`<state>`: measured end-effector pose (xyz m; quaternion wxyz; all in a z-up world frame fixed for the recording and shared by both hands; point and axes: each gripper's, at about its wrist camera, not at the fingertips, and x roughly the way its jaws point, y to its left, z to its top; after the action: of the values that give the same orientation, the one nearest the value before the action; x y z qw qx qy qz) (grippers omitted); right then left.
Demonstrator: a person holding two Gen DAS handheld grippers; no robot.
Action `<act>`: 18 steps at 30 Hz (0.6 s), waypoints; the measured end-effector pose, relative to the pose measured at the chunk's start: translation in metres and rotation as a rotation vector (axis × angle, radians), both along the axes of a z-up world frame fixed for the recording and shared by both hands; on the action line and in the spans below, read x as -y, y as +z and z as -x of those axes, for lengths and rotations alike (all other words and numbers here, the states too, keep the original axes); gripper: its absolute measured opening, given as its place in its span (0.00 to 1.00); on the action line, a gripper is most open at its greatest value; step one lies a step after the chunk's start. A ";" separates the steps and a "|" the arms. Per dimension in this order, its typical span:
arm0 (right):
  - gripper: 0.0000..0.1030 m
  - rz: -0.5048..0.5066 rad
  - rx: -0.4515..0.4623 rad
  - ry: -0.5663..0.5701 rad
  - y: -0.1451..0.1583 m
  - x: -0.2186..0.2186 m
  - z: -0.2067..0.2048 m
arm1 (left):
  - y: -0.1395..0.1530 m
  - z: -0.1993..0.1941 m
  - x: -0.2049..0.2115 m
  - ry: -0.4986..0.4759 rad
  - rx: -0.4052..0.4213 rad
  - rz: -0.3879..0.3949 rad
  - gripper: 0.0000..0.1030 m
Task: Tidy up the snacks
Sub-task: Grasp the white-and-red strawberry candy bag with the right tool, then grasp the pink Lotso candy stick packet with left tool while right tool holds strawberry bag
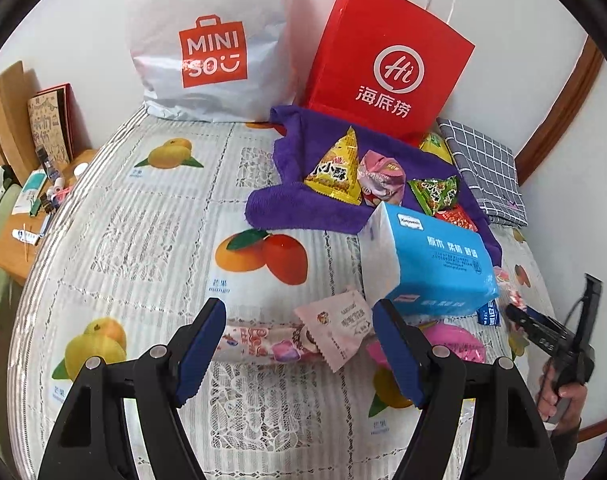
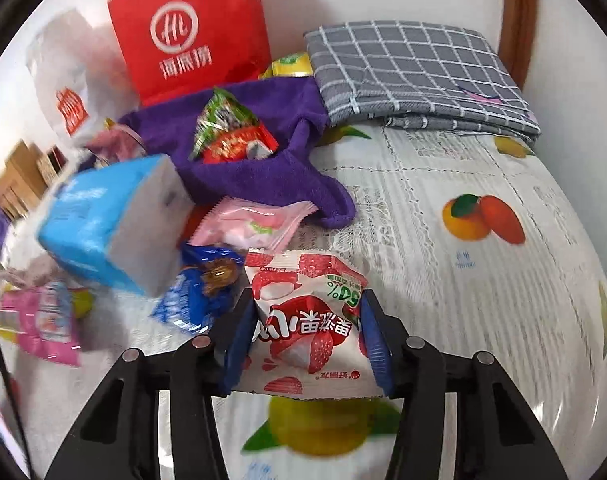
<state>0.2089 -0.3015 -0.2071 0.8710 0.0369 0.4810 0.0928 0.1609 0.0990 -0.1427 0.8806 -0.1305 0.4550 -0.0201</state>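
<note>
Snacks lie scattered across a fruit-print tablecloth [image 1: 151, 240], with a blue tissue pack [image 1: 431, 260] near the middle serving as the marker for everything else. Far left of the pack, a white Miniso bag [image 1: 207, 40] leans against the wall; closer in and behind the pack stands a red Haidilao paper bag [image 1: 387, 56]. Between that bag and the pack spreads a purple towel [image 1: 303, 204], which carries a yellow triangular snack [image 1: 337, 170], a pink wrapped snack [image 1: 383, 178] and a green triangular snack [image 1: 433, 194]. In front of the pack and to its left, the left gripper [image 1: 299, 344] hangs with its blue pads spread apart and clamped on nothing, above a pale pink snack packet [image 1: 339, 322] and a long pink wrapper [image 1: 259, 340]. Just right of the pack, seen from the right wrist, sit a blue chocolate packet [image 2: 201, 292] and a pink candy packet [image 2: 251, 224]. Right of those, the right gripper [image 2: 307, 332] has its pads pressed against both sides of a red-and-white lychee jelly packet [image 2: 303, 320], gripping it above the cloth. Behind and right of the pack, a folded grey checked cloth [image 2: 415, 76] rests by the wall.
</note>
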 end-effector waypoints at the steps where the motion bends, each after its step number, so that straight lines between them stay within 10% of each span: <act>1: 0.49 -0.003 0.011 -0.008 0.005 0.000 0.006 | -0.002 0.000 -0.001 0.002 -0.004 0.005 0.72; 18: 0.49 -0.027 0.089 0.003 0.041 -0.034 0.066 | -0.032 0.000 -0.024 0.019 -0.044 -0.037 0.71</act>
<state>0.1434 -0.2673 -0.1664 0.8908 0.0438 0.4407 0.1020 0.1608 0.1231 -0.1745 0.8728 -0.1190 0.4733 -0.0005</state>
